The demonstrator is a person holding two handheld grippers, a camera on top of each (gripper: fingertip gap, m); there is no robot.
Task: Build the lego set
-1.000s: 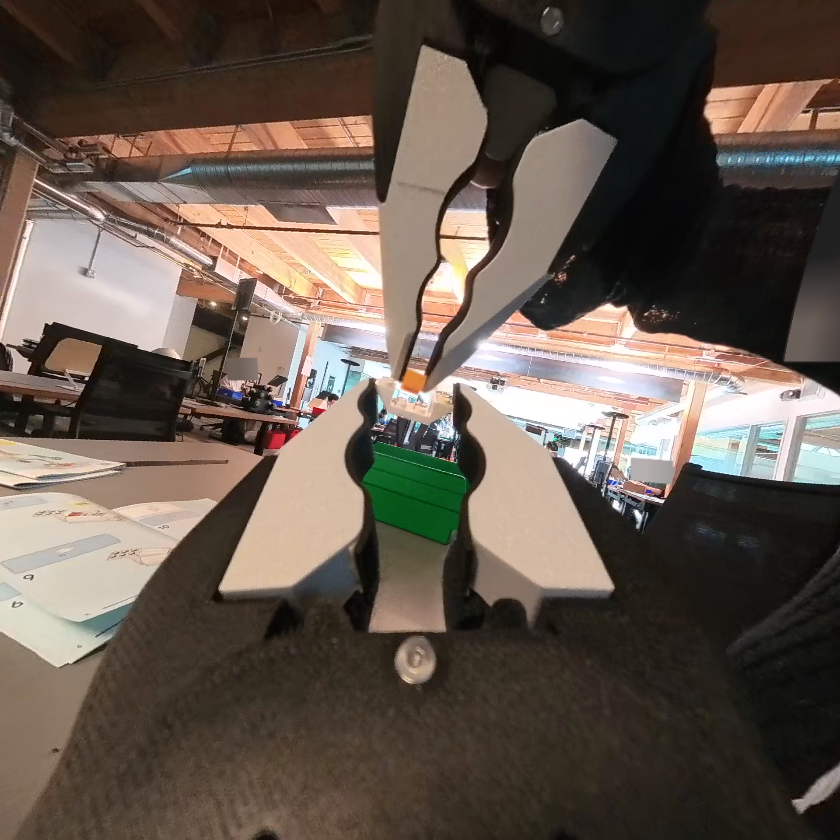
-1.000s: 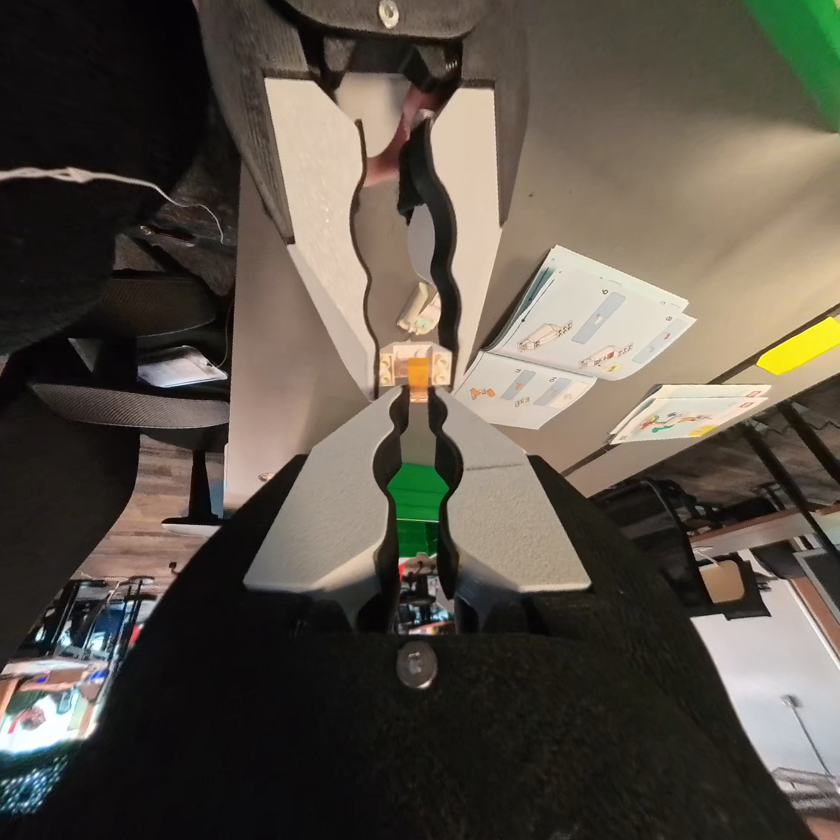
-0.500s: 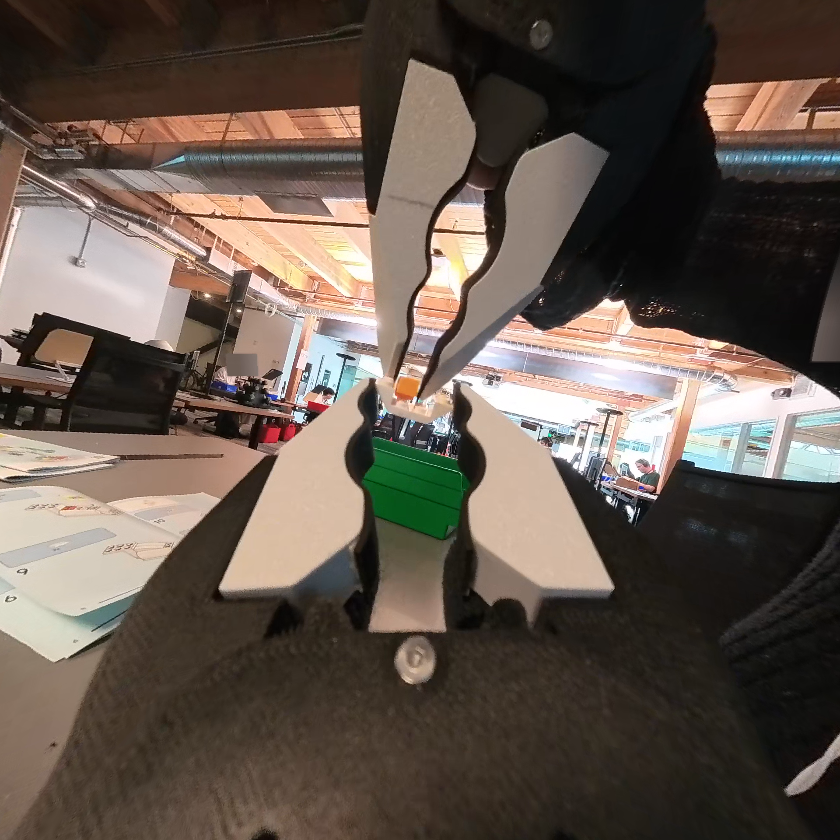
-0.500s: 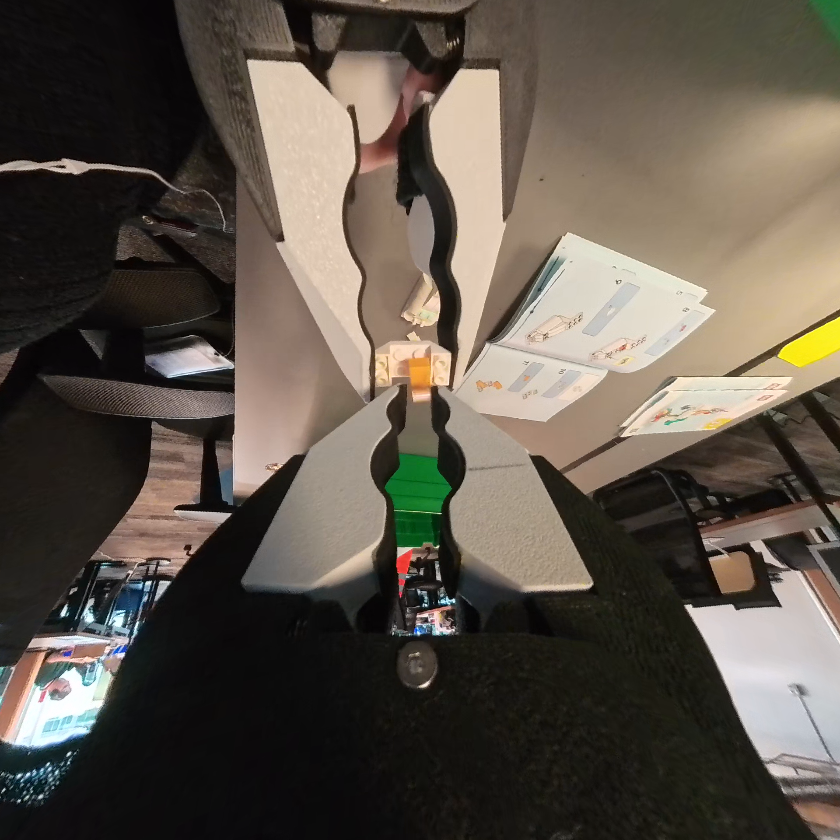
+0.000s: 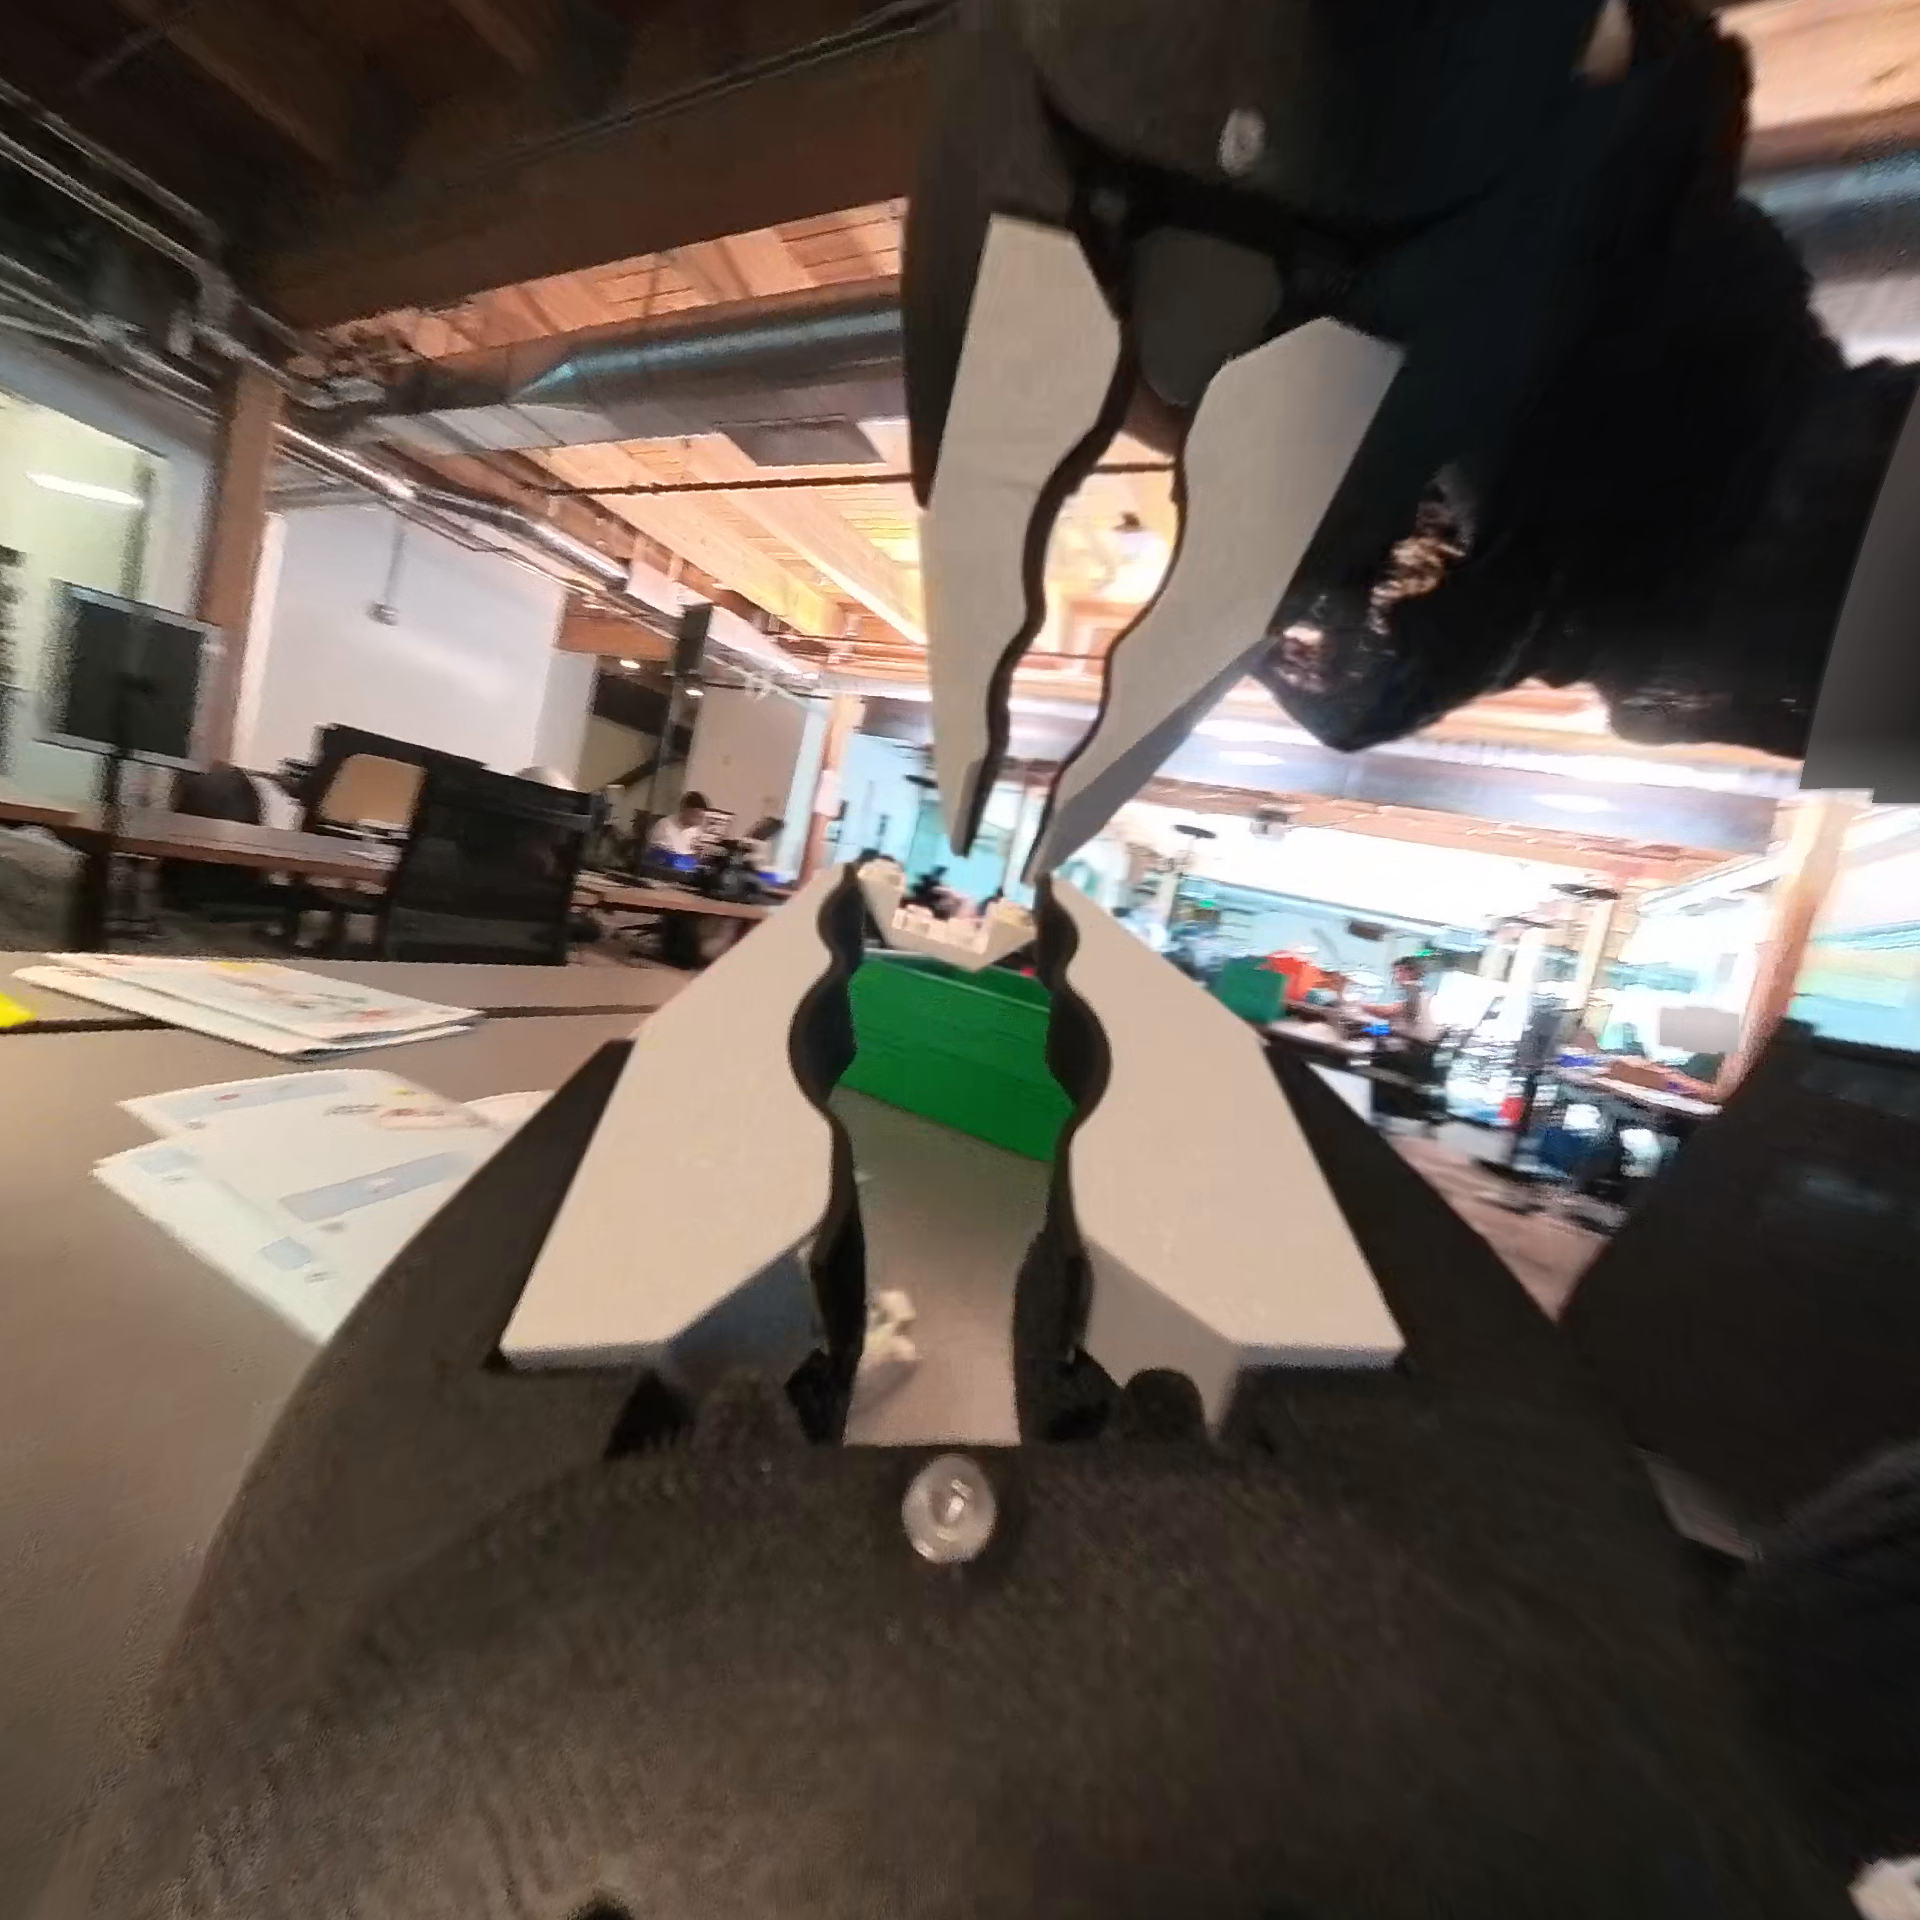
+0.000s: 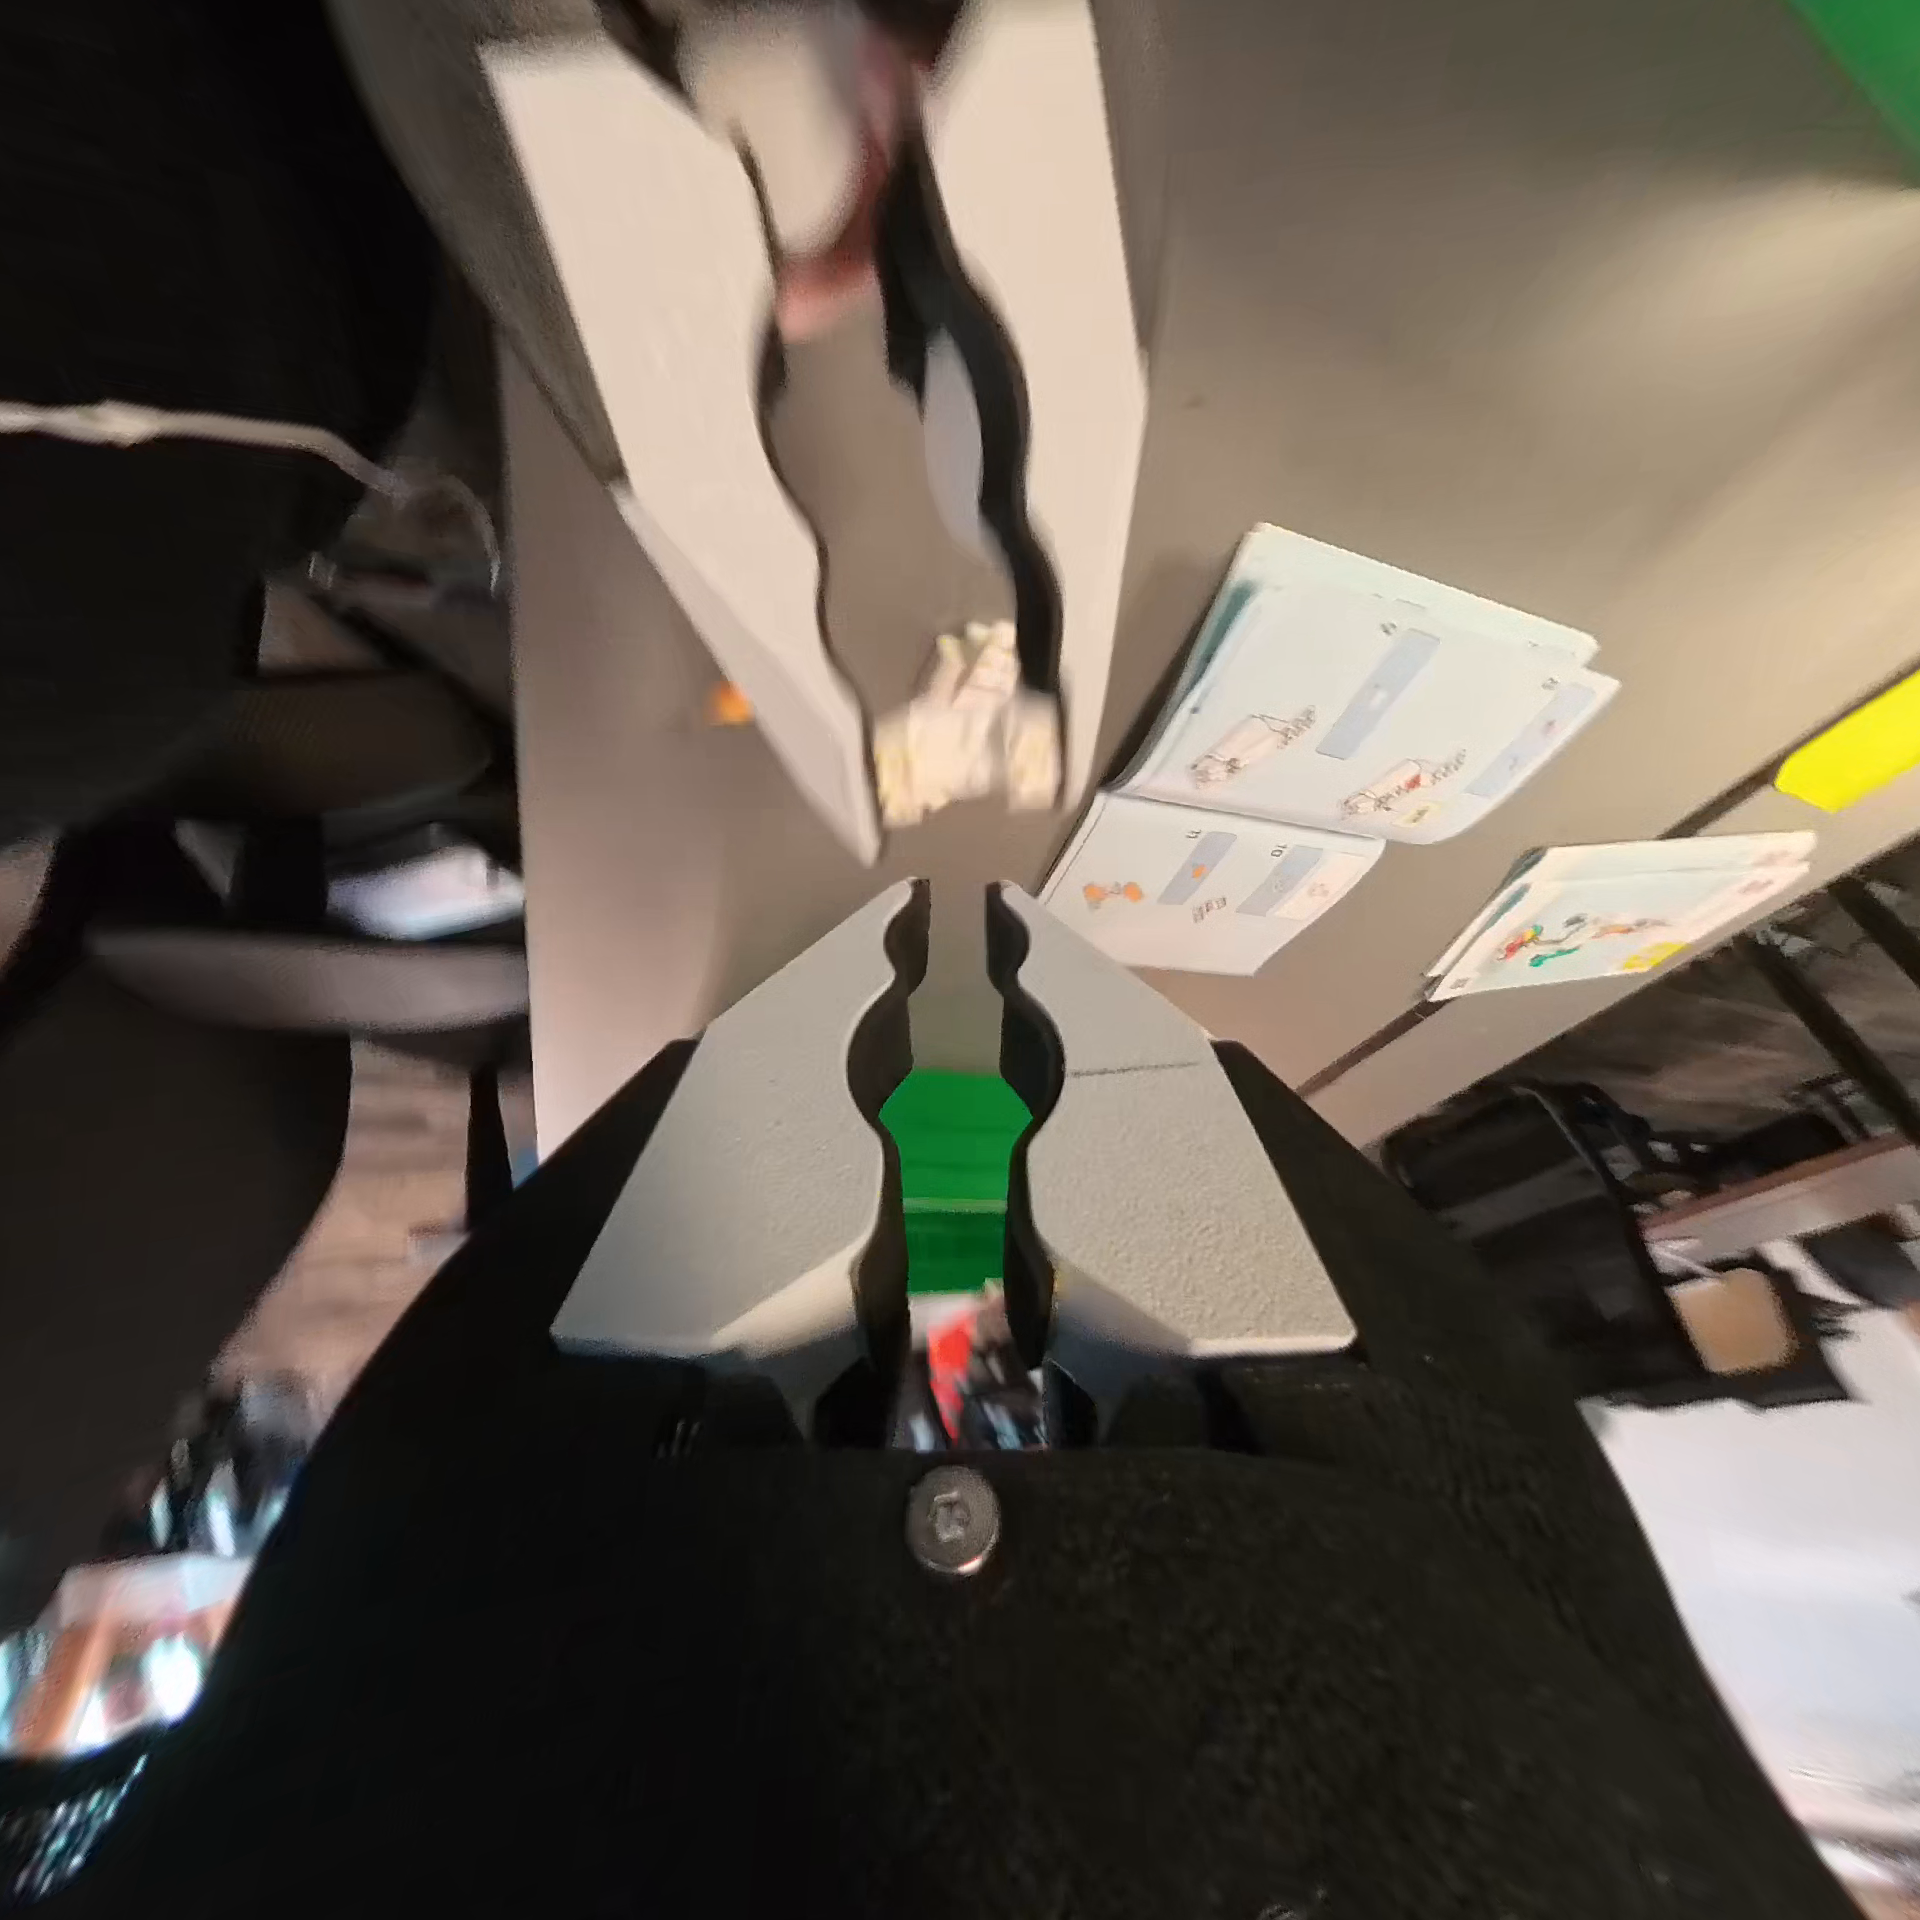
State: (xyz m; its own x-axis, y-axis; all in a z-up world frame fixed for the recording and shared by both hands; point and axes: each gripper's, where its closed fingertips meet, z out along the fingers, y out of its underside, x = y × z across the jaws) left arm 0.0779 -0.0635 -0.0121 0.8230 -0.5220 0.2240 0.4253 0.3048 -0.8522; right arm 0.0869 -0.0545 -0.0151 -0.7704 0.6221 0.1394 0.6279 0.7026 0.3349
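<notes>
Left tool (image 5: 951, 914) pointing level across table (image 5: 156, 1195), gripping white studded lego assembly (image 5: 940, 925) at matte grey tips. Right tool (image 6: 956, 894) hanging tip-down just above, wavy-edged jaws slightly parted, gripping nothing. Green bin (image 5: 951, 1049) sitting behind.

White brick piece (image 5: 940, 928); solid green bin (image 5: 951, 1049); pale blue-and-white booklet (image 6: 1340, 748); yellow tape strip (image 6: 1855, 750); small orange piece (image 6: 725, 704); plain grey bench (image 6: 1455, 312).

The white lego piece (image 6: 966, 748) is smeared by motion blur, its studs unreadable. The green bin (image 5: 951, 1049) shows only between the fingers, the rest hidden.
</notes>
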